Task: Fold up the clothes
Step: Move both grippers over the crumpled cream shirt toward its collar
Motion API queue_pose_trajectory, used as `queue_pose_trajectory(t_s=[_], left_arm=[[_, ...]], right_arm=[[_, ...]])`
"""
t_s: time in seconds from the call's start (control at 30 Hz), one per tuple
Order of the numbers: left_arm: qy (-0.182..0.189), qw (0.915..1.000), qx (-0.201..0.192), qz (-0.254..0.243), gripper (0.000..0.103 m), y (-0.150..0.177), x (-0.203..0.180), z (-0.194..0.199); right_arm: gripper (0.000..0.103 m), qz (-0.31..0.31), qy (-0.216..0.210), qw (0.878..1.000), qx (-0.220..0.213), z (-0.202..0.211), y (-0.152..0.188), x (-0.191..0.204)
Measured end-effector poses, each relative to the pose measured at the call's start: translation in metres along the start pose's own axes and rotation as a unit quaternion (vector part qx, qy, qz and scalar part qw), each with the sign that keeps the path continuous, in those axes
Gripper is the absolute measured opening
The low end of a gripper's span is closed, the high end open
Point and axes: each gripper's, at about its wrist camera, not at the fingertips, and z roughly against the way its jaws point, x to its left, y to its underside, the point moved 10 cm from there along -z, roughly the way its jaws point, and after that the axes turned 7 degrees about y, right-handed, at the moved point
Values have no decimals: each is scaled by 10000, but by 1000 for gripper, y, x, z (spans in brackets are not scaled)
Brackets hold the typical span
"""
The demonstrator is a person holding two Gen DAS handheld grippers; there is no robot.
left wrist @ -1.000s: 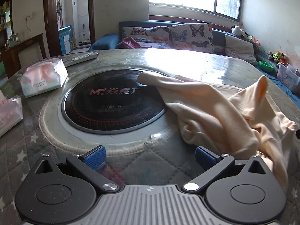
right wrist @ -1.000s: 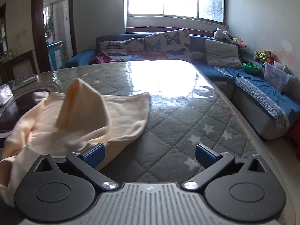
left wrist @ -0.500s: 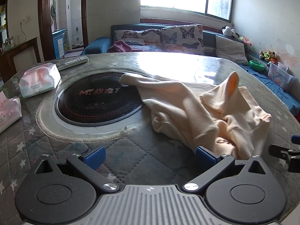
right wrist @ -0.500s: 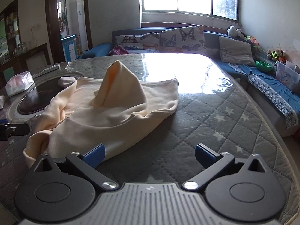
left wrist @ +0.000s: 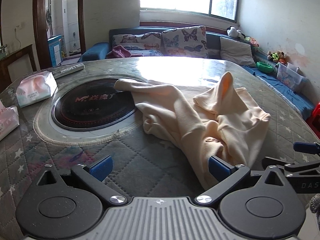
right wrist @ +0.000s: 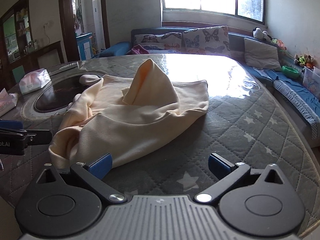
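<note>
only "M" reads clearly on the black cooktop.

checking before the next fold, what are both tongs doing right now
Left tongs: open, holding nothing; the cream garment lies ahead on the table.
Right tongs: open, holding nothing.

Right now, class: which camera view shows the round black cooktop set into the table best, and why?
The left wrist view. There the cooktop shows as a nearly whole disc with its printed logo readable; only its right edge lies under the cream garment. The right wrist view shows the cooktop only as a dark, foreshortened sliver at far left, partly covered by the garment.
</note>
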Motion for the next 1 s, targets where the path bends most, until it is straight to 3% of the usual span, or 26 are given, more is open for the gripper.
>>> queue_pose_trajectory(t_s=[1.0], left_arm=[[-27, 9997, 58, -242, 103, 10, -25, 8]], right_arm=[[103, 134, 14, 9999, -79, 17, 8, 12]])
